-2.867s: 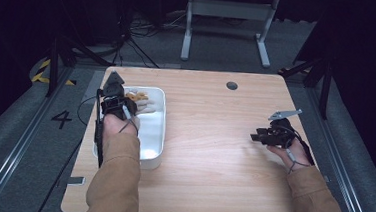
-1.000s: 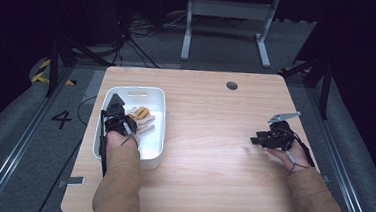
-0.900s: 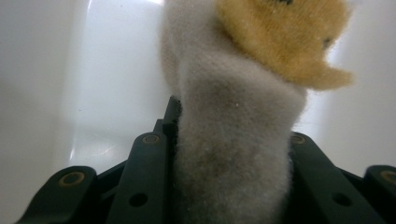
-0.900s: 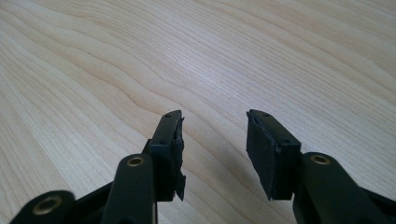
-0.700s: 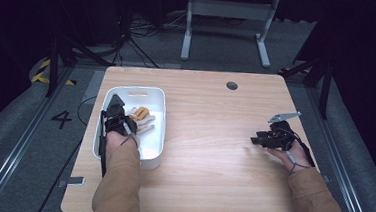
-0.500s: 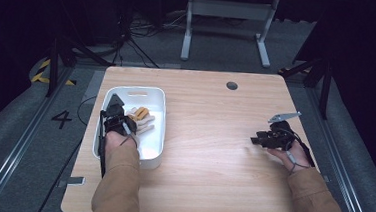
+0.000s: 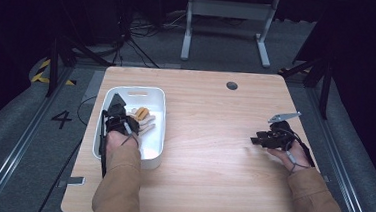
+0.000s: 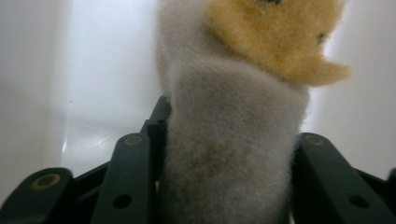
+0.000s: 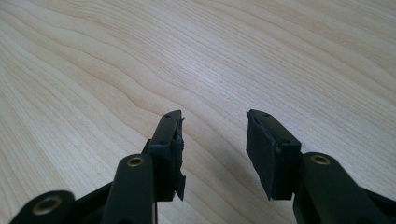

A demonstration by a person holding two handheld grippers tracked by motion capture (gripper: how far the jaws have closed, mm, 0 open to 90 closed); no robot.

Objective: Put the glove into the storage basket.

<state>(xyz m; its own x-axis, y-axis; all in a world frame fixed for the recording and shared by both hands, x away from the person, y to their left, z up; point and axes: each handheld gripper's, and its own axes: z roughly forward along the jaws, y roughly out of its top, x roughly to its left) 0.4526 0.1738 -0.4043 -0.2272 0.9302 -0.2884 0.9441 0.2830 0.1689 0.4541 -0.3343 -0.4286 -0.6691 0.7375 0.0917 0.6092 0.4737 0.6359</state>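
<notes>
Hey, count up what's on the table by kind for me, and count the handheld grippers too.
Plush toy, beige and orange, lying in the bin: 1
White plastic bin: 1
Handheld grippers, left gripper over the bin with the toy between its jaws, right gripper open on the bare wood: 2
Total: 4

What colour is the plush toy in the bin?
Beige-grey with an orange-yellow patch; the plush toy shows best in the left gripper view.
</notes>
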